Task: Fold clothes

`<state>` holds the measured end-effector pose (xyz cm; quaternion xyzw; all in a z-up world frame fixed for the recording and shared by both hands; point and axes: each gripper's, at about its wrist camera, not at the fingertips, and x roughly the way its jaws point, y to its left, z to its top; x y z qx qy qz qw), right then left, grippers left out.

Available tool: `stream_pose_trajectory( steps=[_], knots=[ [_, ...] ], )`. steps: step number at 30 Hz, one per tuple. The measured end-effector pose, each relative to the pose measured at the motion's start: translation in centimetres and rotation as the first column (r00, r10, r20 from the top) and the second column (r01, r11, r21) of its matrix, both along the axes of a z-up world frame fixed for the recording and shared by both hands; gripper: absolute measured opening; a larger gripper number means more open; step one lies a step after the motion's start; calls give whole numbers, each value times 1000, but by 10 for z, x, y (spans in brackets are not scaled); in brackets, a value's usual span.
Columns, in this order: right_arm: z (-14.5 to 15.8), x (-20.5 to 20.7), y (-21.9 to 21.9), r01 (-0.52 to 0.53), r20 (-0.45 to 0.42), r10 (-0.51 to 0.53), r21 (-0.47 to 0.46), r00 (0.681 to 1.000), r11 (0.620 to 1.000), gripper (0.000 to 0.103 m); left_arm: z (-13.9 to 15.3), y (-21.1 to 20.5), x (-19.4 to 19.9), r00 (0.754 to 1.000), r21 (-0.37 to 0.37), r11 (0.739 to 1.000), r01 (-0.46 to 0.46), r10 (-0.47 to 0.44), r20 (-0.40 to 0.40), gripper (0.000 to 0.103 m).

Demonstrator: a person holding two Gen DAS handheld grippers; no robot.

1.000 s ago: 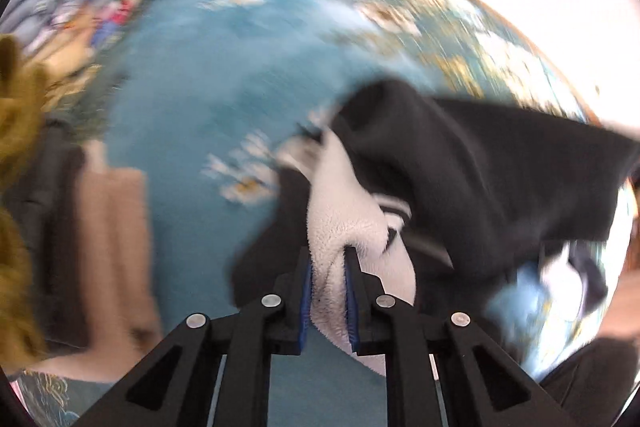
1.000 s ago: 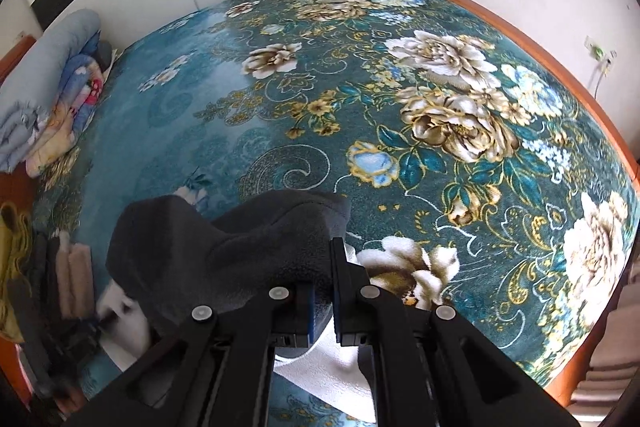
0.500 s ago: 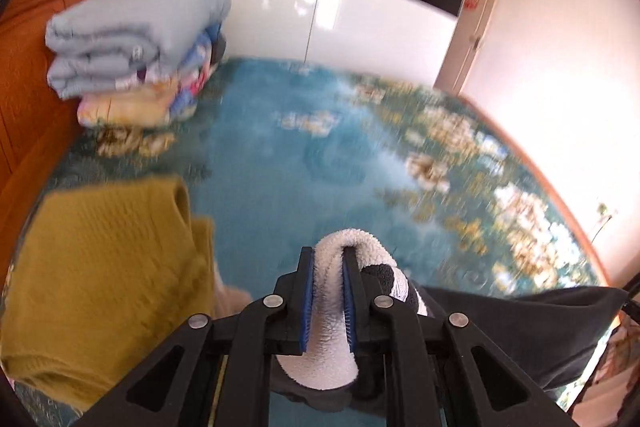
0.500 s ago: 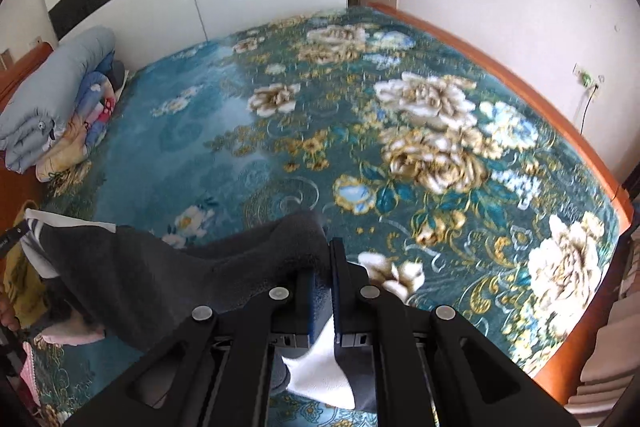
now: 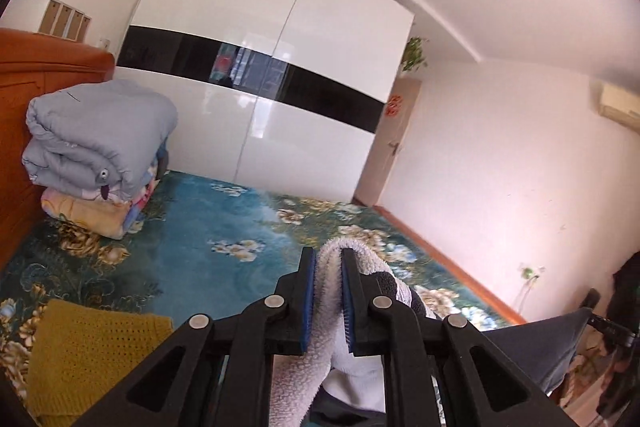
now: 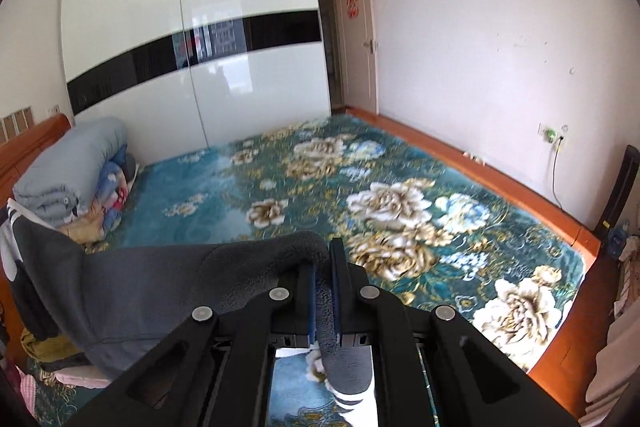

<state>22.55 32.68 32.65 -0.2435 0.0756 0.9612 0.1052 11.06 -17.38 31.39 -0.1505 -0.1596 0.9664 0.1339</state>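
Observation:
A dark grey fleece garment (image 6: 160, 283) with a white fleecy lining (image 5: 304, 367) and striped cuffs hangs stretched between my two grippers, lifted above the bed. My left gripper (image 5: 328, 267) is shut on a fold of the white lining. My right gripper (image 6: 323, 267) is shut on the grey outer edge. In the left wrist view the grey cloth (image 5: 532, 351) spans to the right, toward my other hand. The lower part of the garment is hidden below both views.
The bed has a teal floral cover (image 6: 360, 195) with an orange wooden rim (image 6: 500, 183). Folded quilts (image 5: 92, 143) are stacked by the headboard. A mustard knit garment (image 5: 88, 351) and other clothes (image 6: 52, 359) lie at the near left. A white wardrobe (image 6: 192, 67) stands behind.
Both grippers have risen and tilted upward with the garment, so the views now show the wardrobe and walls. The garment has been pulled taut between them.

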Motion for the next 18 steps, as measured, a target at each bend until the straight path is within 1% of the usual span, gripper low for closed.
stream_pose_trajectory(
  steps=[3,5,6,8,9,10,11,12,13,14,15,16,18],
  knots=[
    [26,28,4,-6,-49,6,10,999,1000,6,6,-14,15,999,45,998,52,-52,1,11],
    [46,41,1,-22,-74,25,39,997,999,6,14,-27,25,999,49,998,43,-43,-12,0],
    [56,42,0,-31,-81,35,58,996,998,6,18,-33,28,1000,47,999,21,-20,-24,0],
    [68,34,-1,-42,-75,48,84,996,996,6,22,-45,30,998,38,999,-38,40,-41,0],
    [69,24,0,-45,-62,50,91,997,995,6,19,-47,28,998,35,998,-49,50,-39,0],
    [65,7,3,-51,-32,54,82,998,995,6,12,-45,19,999,24,998,-54,54,-6,0],
    [56,-12,6,-59,7,59,67,998,996,6,2,-38,13,998,11,998,-57,56,36,0],
    [42,-31,8,-66,55,63,52,996,996,6,-11,-29,2,995,-2,999,-38,38,87,0],
    [22,-56,10,-71,120,66,41,991,997,6,-29,-17,-10,989,-5,1000,-3,3,149,0],
    [1,-79,10,-77,182,68,41,981,996,6,-50,-5,-20,977,3,1000,31,-31,213,0],
    [-21,-99,11,-84,234,74,36,969,996,6,-72,7,-30,959,12,998,64,-65,276,0],
    [-45,-117,12,-87,283,80,10,956,996,6,-96,23,-39,933,22,995,102,-103,344,0],
    [-82,-142,20,-54,347,64,-40,936,998,6,-139,63,-41,877,25,982,188,-179,445,1]
  ],
)
